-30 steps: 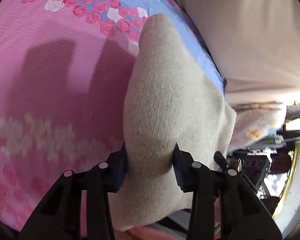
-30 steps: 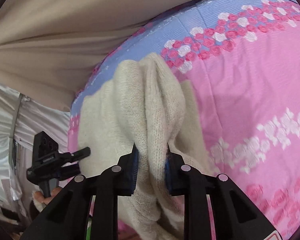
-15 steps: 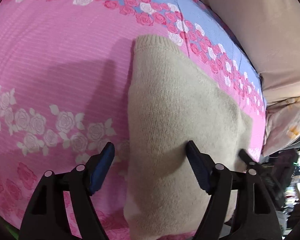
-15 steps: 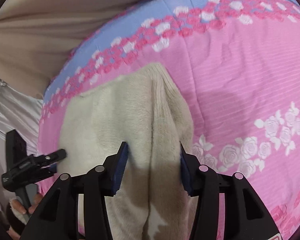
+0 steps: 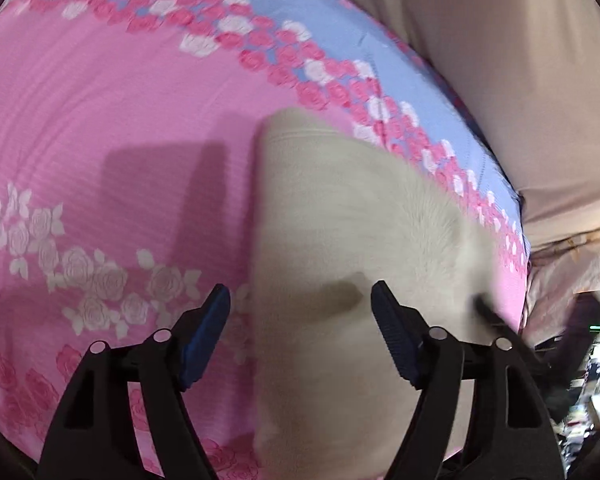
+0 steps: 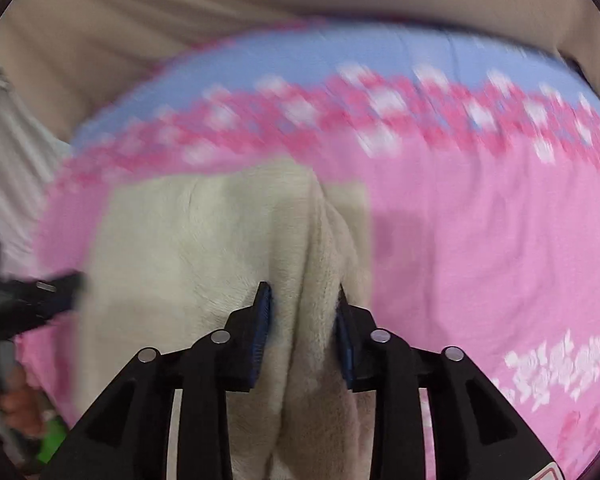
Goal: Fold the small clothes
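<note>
Here, left wrist view first: pink bedsheet point(image 5: 112, 120) with white and pink roses fills the left side, a blue band along its far edge. Two dark shadows fall on the sheet just left of the sweater. The cream knit sweater point(image 5: 340, 220) lies flat on the sheet, centre to right, one corner pointing far. Left gripper point(image 5: 300, 322) is released, jaws spread wide with a clear gap between the blue pads; the left pad sits over the sheet, the right pad over the sweater, neither pressing on cloth. Beige fabric point(image 5: 500, 60) lies beyond the blue band at far right. Clutter at the right edge is too blurred to name.

Right wrist view, blurred by motion: the other gripper's dark tip point(image 6: 40, 296) shows at the left edge, over the sweater's left side. The sweater point(image 6: 188, 248) spreads across left and centre, with a raised fold running near to far. Right gripper point(image 6: 302, 320) has that fold between its pads, and both pads appear to touch the knit. Sheet point(image 6: 480, 240) spreads to the right, beige fabric point(image 6: 180, 12) far behind.
</note>
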The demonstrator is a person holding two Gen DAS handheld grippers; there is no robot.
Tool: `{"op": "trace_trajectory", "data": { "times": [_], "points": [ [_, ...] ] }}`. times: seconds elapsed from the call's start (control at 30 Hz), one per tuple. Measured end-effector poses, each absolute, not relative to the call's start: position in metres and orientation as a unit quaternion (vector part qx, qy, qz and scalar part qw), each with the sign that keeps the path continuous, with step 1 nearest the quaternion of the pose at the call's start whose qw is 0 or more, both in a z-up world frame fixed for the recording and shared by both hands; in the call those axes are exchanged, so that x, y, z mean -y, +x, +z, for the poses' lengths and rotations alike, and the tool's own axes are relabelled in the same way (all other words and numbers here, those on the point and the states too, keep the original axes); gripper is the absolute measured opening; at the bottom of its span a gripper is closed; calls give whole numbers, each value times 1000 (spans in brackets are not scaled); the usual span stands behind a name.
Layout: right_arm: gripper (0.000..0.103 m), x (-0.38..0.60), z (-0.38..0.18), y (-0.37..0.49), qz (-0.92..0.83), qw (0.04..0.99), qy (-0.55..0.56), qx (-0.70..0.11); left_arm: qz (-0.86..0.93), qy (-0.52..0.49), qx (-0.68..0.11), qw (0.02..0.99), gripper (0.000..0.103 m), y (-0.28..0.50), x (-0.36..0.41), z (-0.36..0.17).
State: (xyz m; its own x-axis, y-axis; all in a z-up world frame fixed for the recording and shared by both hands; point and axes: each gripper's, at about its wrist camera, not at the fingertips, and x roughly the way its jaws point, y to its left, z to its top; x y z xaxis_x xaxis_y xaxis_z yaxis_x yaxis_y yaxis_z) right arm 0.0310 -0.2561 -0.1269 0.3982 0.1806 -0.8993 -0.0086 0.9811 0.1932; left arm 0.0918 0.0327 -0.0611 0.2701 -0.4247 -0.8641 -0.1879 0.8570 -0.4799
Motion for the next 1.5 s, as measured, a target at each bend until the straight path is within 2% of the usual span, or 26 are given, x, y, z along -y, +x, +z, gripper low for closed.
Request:
{"op": "trace_trajectory", "data": {
  "times": [0.03,0.07,0.1,0.13,0.23,0.3,0.37,0.4,0.43,0.47,0.5,0.53,0.57,0.67,0.77,0.83,0.9,1.0,1.07,1.1,1.13,1.17,1.2,1.4,1.5],
  "points": [
    [36,262,-124,27,60,839,101,-532,-74,-259,-600,753,72,91,-34,-64],
    [40,267,-119,23,62,842,121,-522,-73,-264,-599,752,79,89,-36,-65],
    [51,271,-113,22,59,843,134,-518,-71,-267,-598,752,87,86,-38,-66],
    [62,271,-110,24,49,847,126,-515,-65,-273,-596,753,89,83,-41,-68],
    [74,270,-119,39,43,842,100,-529,-67,-296,-604,737,91,80,-43,-80],
    [74,274,-139,51,62,818,135,-555,-70,-315,-616,718,91,81,-40,-92],
    [73,284,-156,55,87,786,219,-571,-80,-335,-623,702,91,85,-36,-105],
    [63,289,-159,54,87,776,256,-570,-82,-337,-625,699,94,87,-34,-108],
    [37,293,-160,51,102,765,292,-565,-86,-336,-621,703,93,89,-32,-107],
    [35,296,-157,49,110,758,317,-560,-101,-330,-621,704,79,92,-27,-105],
    [30,298,-152,47,109,756,328,-556,-127,-328,-625,696,52,97,-22,-104],
    [28,300,-141,41,109,759,335,-547,-139,-320,-634,690,50,102,-18,-98],
    [27,300,-130,36,114,762,344,-536,-144,-317,-635,690,42,105,-17,-89],
    [26,304,-89,6,119,771,376,-500,-186,-321,-629,683,38,109,-16,-54],
    [28,316,-63,-21,109,781,387,-477,-218,-311,-617,690,39,105,-13,-19],
    [36,321,-62,-31,94,799,365,-470,-218,-290,-612,703,44,105,-6,-12],
    [44,328,-81,-27,78,807,350,-469,-195,-251,-605,730,49,108,5,-22],
    [44,335,-114,-23,-26,818,277,-503,-123,-147,-622,759,49,110,29,-57],
    [44,335,-107,-32,-14,824,282,-491,-138,-164,-624,752,49,97,22,-58],
    [46,333,-99,-38,-3,829,283,-483,-147,-174,-616,754,54,91,20,-51],
    [55,329,-90,-45,6,836,275,-475,-154,-176,-606,760,61,83,18,-43],
    [59,324,-83,-52,15,840,274,-468,-156,-173,-600,765,72,76,17,-38],
    [61,322,-82,-58,27,840,278,-464,-159,-167,-591,773,75,67,16,-33],
    [61,288,-69,-80,33,847,233,-477,-142,-64,-567,809,75,48,43,-20],
    [61,281,-89,-82,68,803,265,-530,-134,-44,-565,813,76,48,49,-18]
  ]
}}
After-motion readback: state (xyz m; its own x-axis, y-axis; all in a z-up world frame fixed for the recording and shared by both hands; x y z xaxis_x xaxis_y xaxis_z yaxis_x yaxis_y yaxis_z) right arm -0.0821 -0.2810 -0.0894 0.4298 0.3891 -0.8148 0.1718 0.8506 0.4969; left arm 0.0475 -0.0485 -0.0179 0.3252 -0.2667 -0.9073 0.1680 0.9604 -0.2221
